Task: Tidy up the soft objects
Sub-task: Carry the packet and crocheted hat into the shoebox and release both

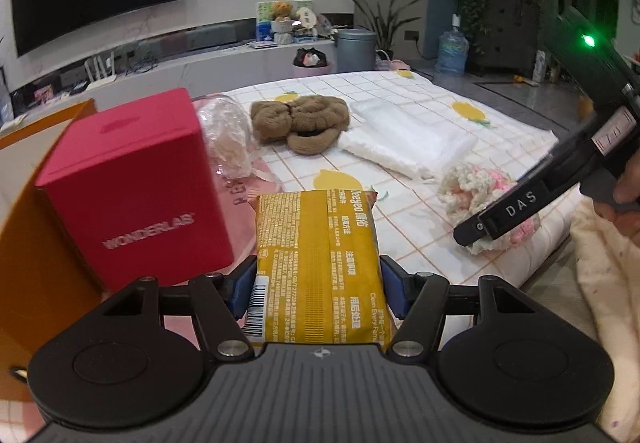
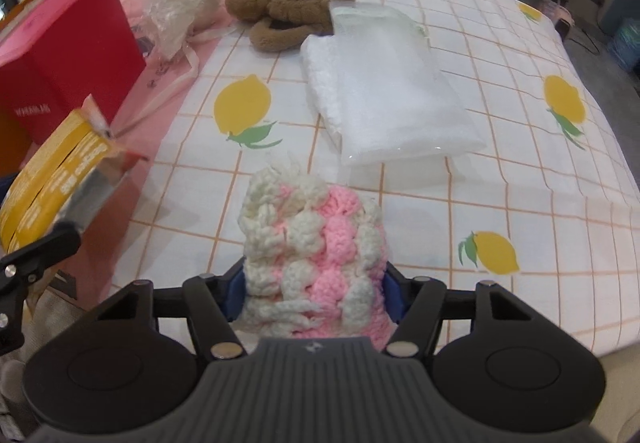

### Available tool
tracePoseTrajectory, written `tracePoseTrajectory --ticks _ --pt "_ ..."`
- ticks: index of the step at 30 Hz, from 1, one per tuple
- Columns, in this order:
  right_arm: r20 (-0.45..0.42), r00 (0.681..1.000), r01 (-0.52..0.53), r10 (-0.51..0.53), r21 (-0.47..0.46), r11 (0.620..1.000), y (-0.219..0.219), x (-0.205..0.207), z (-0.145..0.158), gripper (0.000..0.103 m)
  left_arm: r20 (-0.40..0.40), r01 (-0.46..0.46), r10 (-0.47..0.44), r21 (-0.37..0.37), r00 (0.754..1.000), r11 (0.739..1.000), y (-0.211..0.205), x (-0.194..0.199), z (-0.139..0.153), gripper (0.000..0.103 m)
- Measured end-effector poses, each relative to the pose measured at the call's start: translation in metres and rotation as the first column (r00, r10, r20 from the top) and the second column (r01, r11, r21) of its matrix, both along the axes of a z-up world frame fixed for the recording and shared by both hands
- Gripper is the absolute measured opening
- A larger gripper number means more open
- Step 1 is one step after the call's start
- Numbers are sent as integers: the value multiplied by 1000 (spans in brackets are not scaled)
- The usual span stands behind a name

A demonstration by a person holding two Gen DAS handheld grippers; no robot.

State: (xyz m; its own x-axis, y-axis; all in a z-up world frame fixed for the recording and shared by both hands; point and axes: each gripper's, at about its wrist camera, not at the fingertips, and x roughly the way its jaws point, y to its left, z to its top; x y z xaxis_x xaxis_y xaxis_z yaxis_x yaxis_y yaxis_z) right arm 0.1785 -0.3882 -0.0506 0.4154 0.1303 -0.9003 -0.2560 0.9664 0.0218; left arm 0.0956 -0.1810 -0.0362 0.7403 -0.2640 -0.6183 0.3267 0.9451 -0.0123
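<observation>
Right wrist view: nubbly pink-and-cream crochet bundle (image 2: 314, 267) between blue pads (image 2: 394, 297).

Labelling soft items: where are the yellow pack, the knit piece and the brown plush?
Yellow pack (image 1: 320, 263), left wrist view, printed face.
Knit piece (image 2: 316, 259), right wrist view, pink middle.
Brown plush (image 1: 304, 123), left wrist view, centre.

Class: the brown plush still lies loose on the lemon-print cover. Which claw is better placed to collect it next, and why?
Probably neither yet. The left claw grips the yellow packet and the right claw holds the pink-and-white knit. The brown plush lies nearer the left side, so left, once emptied.
</observation>
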Motion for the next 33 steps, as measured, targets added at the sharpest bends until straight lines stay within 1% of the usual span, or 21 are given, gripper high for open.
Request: tracePoseTrajectory --ticks 3,6,9,12,15,17,19,23,26,29,31,33 --pt "27 1000 15 -16 27 1000 1 -6 15 64 36 6 -5 -42 999 999 12 -6 17 73" --pt "62 998 27 -30 48 998 8 -15 33 64 83 -8 12 -50 996 999 23 -14 34 73" --pt "125 991 31 -37 47 998 23 -28 57 64 115 -15 25 -87 993 996 40 -22 52 72" --pt "178 982 50 -66 92 994 39 -41 80 64 145 -20 35 -103 989 994 53 -27 68 72" --pt "218 974 35 -61 120 992 63 -53 99 64 178 -28 49 -120 983 992 65 -30 83 72" --pt "251 964 54 -93 156 986 78 -60 112 64 199 -45 74 -151 977 988 76 -32 95 72" --pt "269 958 49 -102 196 979 94 -63 125 64 212 -50 87 -173 973 984 88 -32 105 72" --pt "344 935 17 -89 205 979 135 -69 151 64 233 -104 144 -175 962 979 119 -31 122 72" --pt "383 922 -26 -52 197 980 170 -68 166 64 244 -160 197 -161 949 974 148 -26 124 73" --pt "411 911 -73 -11 188 980 205 -64 174 64 248 -207 242 -160 938 965 180 -12 115 72" --pt "429 903 -76 -11 186 980 227 -60 173 64 231 -255 284 -147 931 956 199 2 107 72" --pt "439 898 -59 -28 182 982 247 -56 166 64 194 -321 341 -127 920 939 216 20 96 72"
